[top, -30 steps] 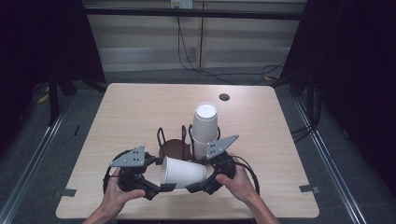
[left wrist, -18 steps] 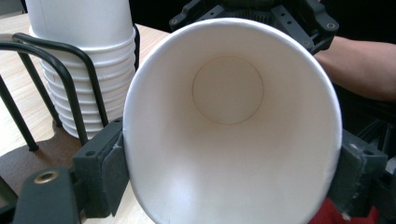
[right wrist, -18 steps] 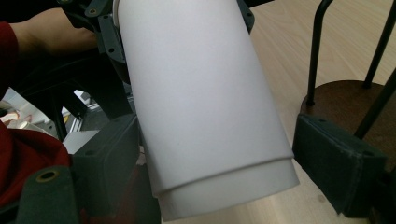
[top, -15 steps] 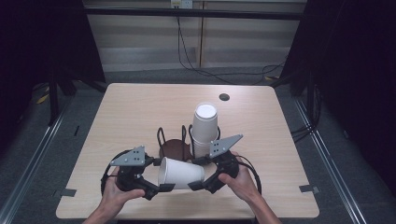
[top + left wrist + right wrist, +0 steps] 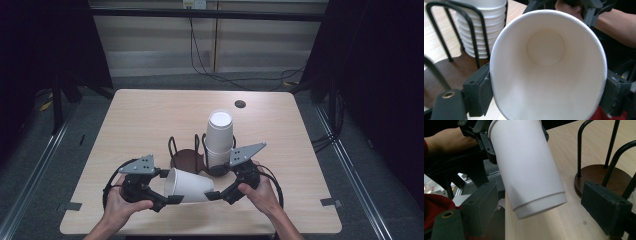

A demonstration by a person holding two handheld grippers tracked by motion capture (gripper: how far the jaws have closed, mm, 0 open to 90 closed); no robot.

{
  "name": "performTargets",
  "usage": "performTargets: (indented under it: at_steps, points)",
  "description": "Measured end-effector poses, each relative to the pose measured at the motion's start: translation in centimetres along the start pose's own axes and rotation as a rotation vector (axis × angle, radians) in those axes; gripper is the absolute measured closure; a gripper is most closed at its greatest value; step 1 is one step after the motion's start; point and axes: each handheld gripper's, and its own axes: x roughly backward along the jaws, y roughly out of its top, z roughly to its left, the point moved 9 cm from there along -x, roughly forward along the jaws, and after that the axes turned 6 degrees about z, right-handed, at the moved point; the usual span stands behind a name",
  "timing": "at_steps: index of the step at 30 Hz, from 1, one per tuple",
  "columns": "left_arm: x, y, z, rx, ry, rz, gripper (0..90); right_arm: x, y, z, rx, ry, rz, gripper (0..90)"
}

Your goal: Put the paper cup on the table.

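A white paper cup (image 5: 187,185) (image 5: 546,67) (image 5: 526,165) lies on its side above the table's near edge. My left gripper (image 5: 167,192) (image 5: 546,92) is shut on it at the rim, one pad on each side. My right gripper (image 5: 214,185) (image 5: 544,210) stands open around the cup's base end, its right pad well clear of the cup. Behind them a stack of white cups (image 5: 219,137) (image 5: 482,27) sits upside down in a black wire holder with a dark wooden base (image 5: 186,159) (image 5: 599,177).
The wooden table (image 5: 150,115) has a small dark round hole (image 5: 240,104) near its far right. The holder's upright wires (image 5: 471,32) stand close behind the held cup. Dark floor and cables surround the table.
My right gripper has shifted slightly to the right. The cup and my left gripper have stayed almost where they were.
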Motion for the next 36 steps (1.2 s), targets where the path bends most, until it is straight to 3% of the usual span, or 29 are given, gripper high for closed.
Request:
performTargets:
  at_steps: [3,9,20,22,27,32,36]
  points:
    - [0.3,-0.1,0.5,0.019,0.021,0.014,15.3,0.0,0.0,0.1,0.001,0.007,0.003,14.1]
    - [0.4,-0.3,1.2,0.017,0.032,0.049,15.2,0.3,-0.1,-0.3,-0.007,-0.008,-0.002,14.1]
    - [1.8,-0.7,1.6,0.016,0.069,0.107,15.2,1.0,-0.3,-1.5,-0.041,-0.129,-0.031,13.8]
    - [2.1,-0.9,1.7,0.013,0.057,0.141,15.2,1.1,-0.2,-1.6,-0.038,-0.157,-0.044,13.8]
    - [3.2,-1.4,2.0,0.012,0.099,0.186,15.2,1.7,0.0,-2.1,-0.052,-0.211,-0.074,14.0]
    - [4.5,-2.2,2.7,0.024,0.116,0.228,15.2,1.9,-0.3,-2.1,-0.057,-0.214,-0.069,14.0]
    - [5.4,-2.9,3.8,0.04,0.174,0.246,14.6,1.9,-0.4,-2.1,-0.056,-0.213,-0.062,14.0]
